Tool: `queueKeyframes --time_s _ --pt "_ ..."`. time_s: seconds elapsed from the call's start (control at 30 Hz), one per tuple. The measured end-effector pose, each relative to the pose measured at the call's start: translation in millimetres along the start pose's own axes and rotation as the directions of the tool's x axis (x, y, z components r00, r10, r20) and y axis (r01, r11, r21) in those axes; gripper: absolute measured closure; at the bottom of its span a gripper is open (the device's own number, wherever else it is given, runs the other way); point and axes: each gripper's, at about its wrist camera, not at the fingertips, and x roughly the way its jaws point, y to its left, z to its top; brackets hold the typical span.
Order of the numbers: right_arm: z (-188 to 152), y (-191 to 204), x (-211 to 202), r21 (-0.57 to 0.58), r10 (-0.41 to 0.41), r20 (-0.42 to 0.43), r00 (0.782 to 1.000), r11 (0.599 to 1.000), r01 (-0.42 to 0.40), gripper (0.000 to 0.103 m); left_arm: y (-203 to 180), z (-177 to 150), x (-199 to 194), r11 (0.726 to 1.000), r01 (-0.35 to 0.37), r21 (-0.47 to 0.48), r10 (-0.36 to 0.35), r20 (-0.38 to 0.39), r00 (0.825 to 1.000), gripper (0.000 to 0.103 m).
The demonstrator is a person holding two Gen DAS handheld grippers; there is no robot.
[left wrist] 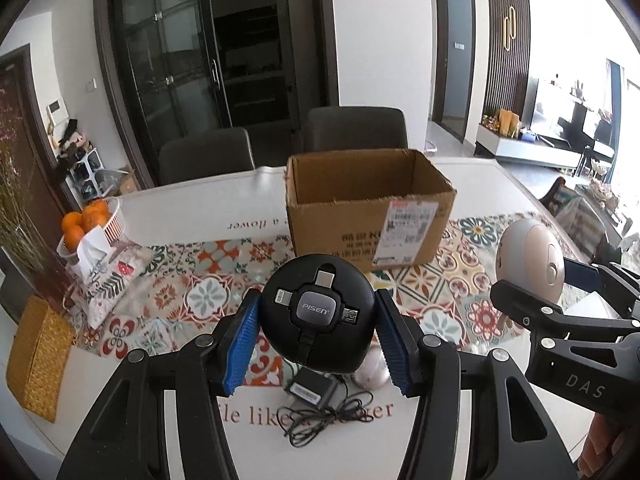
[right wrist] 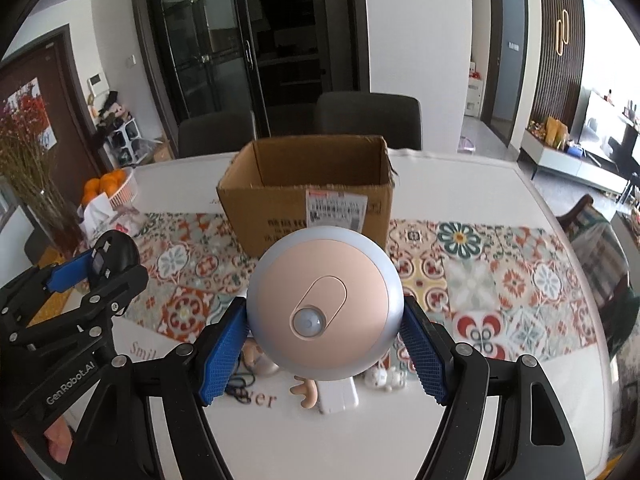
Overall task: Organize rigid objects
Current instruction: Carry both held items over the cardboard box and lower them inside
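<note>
My left gripper [left wrist: 318, 320] is shut on a round black Pisen cable reel [left wrist: 318, 312] and holds it above the table, in front of an open cardboard box [left wrist: 368, 208]. My right gripper [right wrist: 325, 324] is shut on a round pink and silver sensor light [right wrist: 325, 304], also held above the table before the box [right wrist: 308, 196]. Each gripper shows in the other's view: the right one with the light [left wrist: 530, 268] at the right, the left one with the reel [right wrist: 114, 256] at the left. The box's inside bottom is hidden.
On the table below lie a black charger with a tangled cord [left wrist: 316, 396], a white adapter [right wrist: 338, 394], antler-shaped pieces [right wrist: 306, 394] and a small white figure [right wrist: 386, 380]. A basket of oranges [left wrist: 90, 220], a tissue pack [left wrist: 104, 276] and a woven box [left wrist: 36, 360] stand left. Two chairs [left wrist: 356, 128] are behind the table.
</note>
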Motion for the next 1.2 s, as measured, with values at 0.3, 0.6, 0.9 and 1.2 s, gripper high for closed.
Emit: queueKeyframes --time_s 0.3,0.6,0.9,1.2 --pt "31 2 18 -0.005 0.01 0.014 1.0 1.0 -0.01 0.028 8 30 16 1.0 0.026 0.011 -0.027 0.036 0.999 0.048" --pt "75 0 32 -0.008 0.001 0.043 0.999 1.0 -0.001 0.028 15 75 40 0.999 0.022 0.027 -0.023 0.068 0.997 0.048" --pt "121 -9 62 -0.001 0.011 0.008 1.0 1.0 -0.011 0.028 17 121 77 0.997 0.065 0.03 -0.066 0.024 0.998 0.048" --pt "156 -18 99 -0.003 0.022 -0.08 0.997 1.0 -0.023 0.028 15 149 119 0.994 0.105 0.031 -0.102 -0.078 0.992 0.048"
